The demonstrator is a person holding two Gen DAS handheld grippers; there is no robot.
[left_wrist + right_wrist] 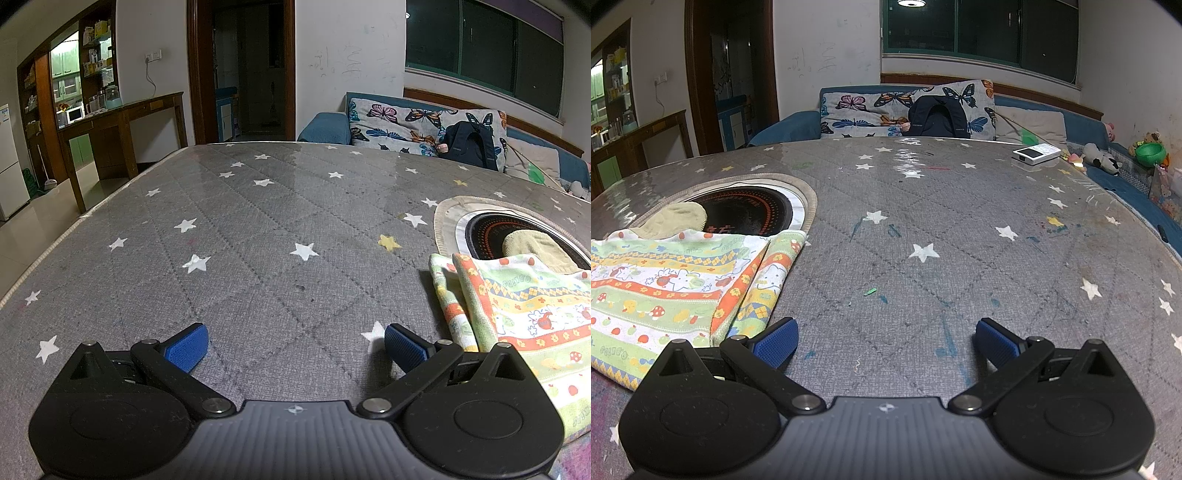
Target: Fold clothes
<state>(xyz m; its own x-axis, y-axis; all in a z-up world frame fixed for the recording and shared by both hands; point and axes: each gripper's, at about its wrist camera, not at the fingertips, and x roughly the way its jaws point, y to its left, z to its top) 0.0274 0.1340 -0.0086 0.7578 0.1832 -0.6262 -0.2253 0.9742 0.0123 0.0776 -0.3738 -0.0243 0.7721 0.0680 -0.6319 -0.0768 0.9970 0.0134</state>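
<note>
A folded cloth with a green, orange and yellow cartoon print lies on the grey star-patterned table. It shows at the right in the left wrist view (524, 317) and at the left in the right wrist view (672, 284). A beige-olive garment (535, 247) lies just beyond it, partly under it, and also shows in the right wrist view (676, 219). My left gripper (295, 347) is open and empty, just left of the cloth. My right gripper (884, 343) is open and empty, just right of the cloth.
A round black induction cooktop (746, 212) with a beige rim is set into the table (960, 229) behind the cloth. A white device (1036, 153) lies at the far right edge. A blue sofa with butterfly cushions and a dark backpack (940, 118) stands behind.
</note>
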